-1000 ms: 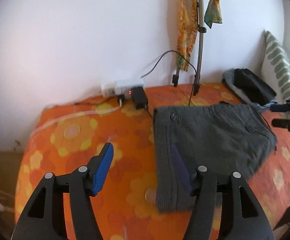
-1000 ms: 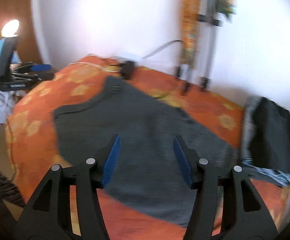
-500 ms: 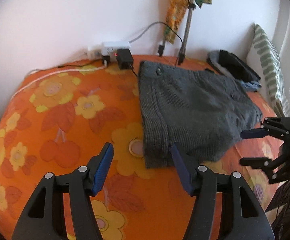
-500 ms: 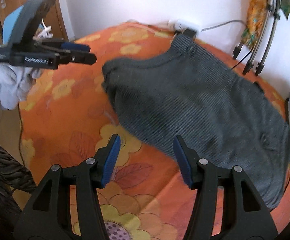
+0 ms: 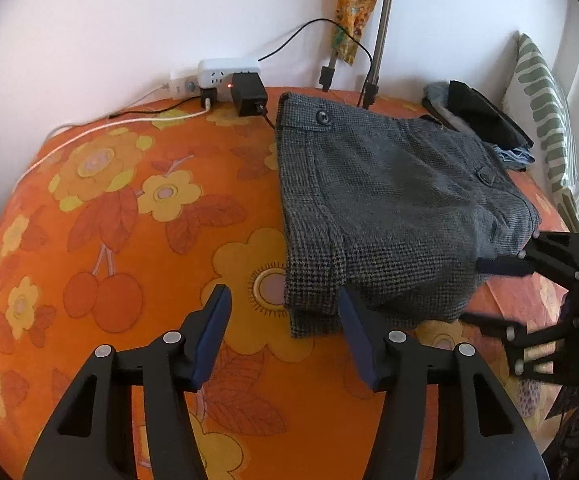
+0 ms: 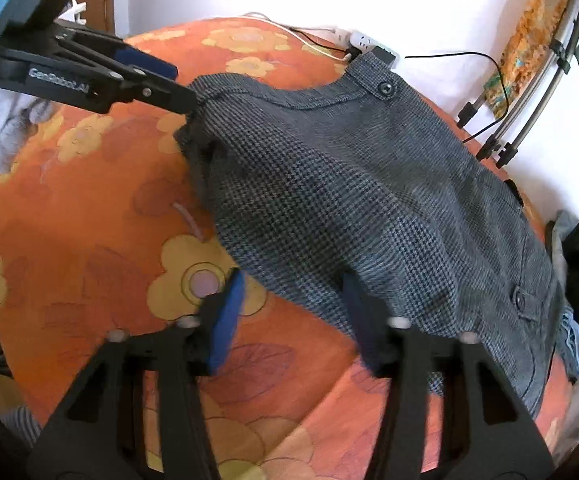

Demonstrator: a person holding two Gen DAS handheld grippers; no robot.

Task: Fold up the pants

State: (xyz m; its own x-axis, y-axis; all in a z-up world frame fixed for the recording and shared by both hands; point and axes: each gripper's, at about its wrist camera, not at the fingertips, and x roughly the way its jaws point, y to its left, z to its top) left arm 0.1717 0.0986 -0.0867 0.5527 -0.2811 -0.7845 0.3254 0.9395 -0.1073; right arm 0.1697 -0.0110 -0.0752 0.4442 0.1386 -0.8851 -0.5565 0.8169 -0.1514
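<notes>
Grey houndstooth pants [image 5: 389, 208], folded over, lie on the orange flowered bedspread [image 5: 129, 240], waist button toward the wall. My left gripper [image 5: 283, 320] is open, its tips just short of the pants' near left corner; in the right wrist view [image 6: 175, 84] its lower finger touches that corner. My right gripper [image 6: 293, 300] is open, its right finger over the pants' [image 6: 369, 200] near edge; in the left wrist view [image 5: 489, 292] it reaches the pants' right edge.
A white power strip [image 5: 225, 76] with a black adapter and cables lies by the wall. Tripod legs [image 5: 373, 60] stand behind the pants. A pile of dark clothes [image 5: 481, 120] and a striped pillow [image 5: 545, 120] lie at the far right.
Both grippers have moved down and closer to the near edge of the pants. The left one now meets the near corner; the right one now overlaps the edge. Both stay open.
</notes>
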